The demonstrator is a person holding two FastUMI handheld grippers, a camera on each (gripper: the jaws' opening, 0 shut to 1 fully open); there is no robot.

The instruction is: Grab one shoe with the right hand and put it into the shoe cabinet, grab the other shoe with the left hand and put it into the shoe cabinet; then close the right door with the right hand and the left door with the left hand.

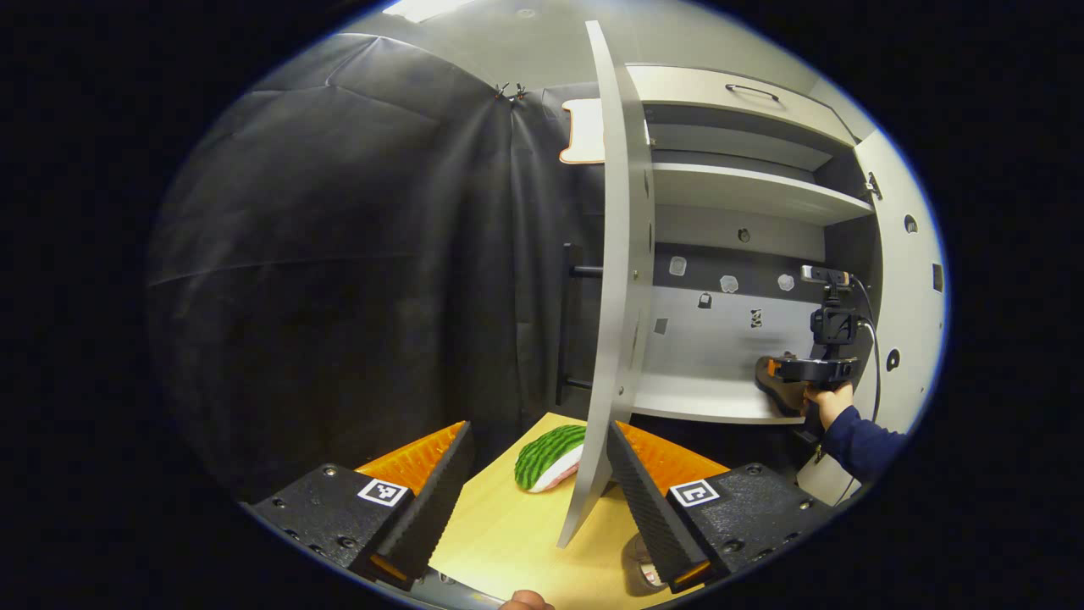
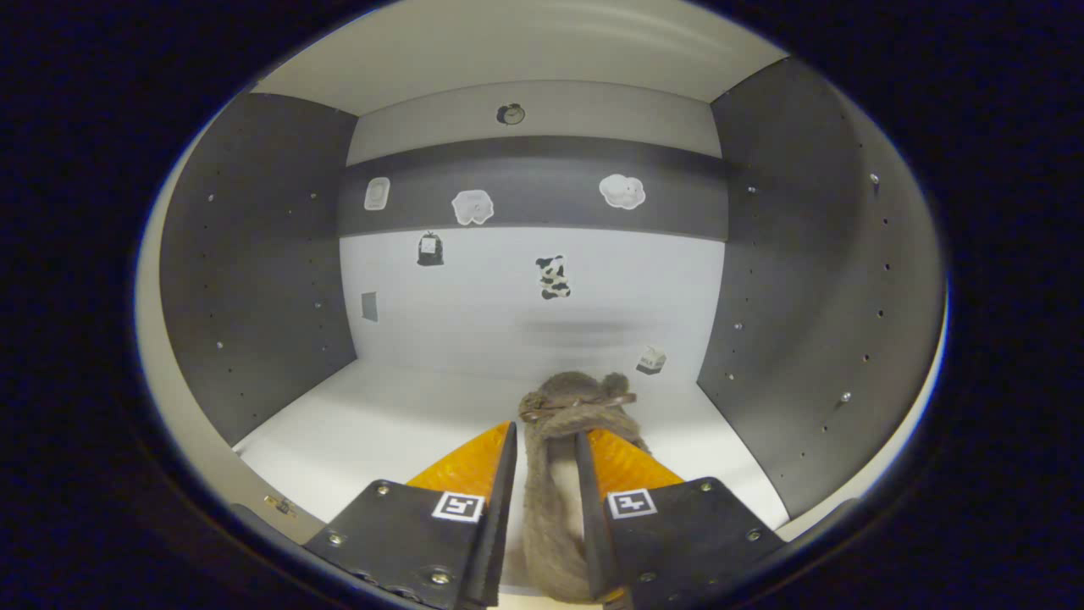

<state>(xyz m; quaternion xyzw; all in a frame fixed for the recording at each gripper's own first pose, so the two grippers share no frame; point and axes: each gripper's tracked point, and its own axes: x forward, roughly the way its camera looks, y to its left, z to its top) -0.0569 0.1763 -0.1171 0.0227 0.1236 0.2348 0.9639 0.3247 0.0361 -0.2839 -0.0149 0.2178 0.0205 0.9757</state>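
1. Right gripper [image 2: 546, 474]: seen in the right gripper view reaching into the shoe cabinet [image 2: 254, 280]. Its two fingers press on either side of a brown fuzzy shoe [image 2: 563, 424], clamping it.
2. Brown fuzzy shoe: held between the right gripper's fingers, toe pointing toward the far back wall, over the white shelf floor [image 2: 398, 415] of the compartment, right of centre. Whether its sole rests on the floor cannot be told.
3. Same gripper from the left gripper view [image 1: 804, 370]: far right, at the front edge of the lower shelf [image 1: 703, 398], held by a hand [image 1: 828, 402] in a dark blue sleeve [image 1: 860, 445]. The shoe [image 1: 775, 385] shows as a dark shape at the shelf's right end.
4. Left gripper [image 1: 538, 487]: near, low, fingers spread wide apart and grasping nothing. The lower edge of the open left door [image 1: 622, 280] stands between them in this view; contact cannot be told.
5. Green-striped shoe [image 1: 549, 457]: lies on the light wooden table [image 1: 508, 542], beyond the left gripper's fingers, just left of the door's edge and partly hidden by it.
6. Shoe cabinet, left gripper view [image 1: 745, 191]: white shelves, dark side panels, small stickers [image 1: 728, 283] on the back wall, right door [image 1: 910, 280] open at far right.
7. Black cloth [image 1: 339, 254]: hangs left of the cabinet.
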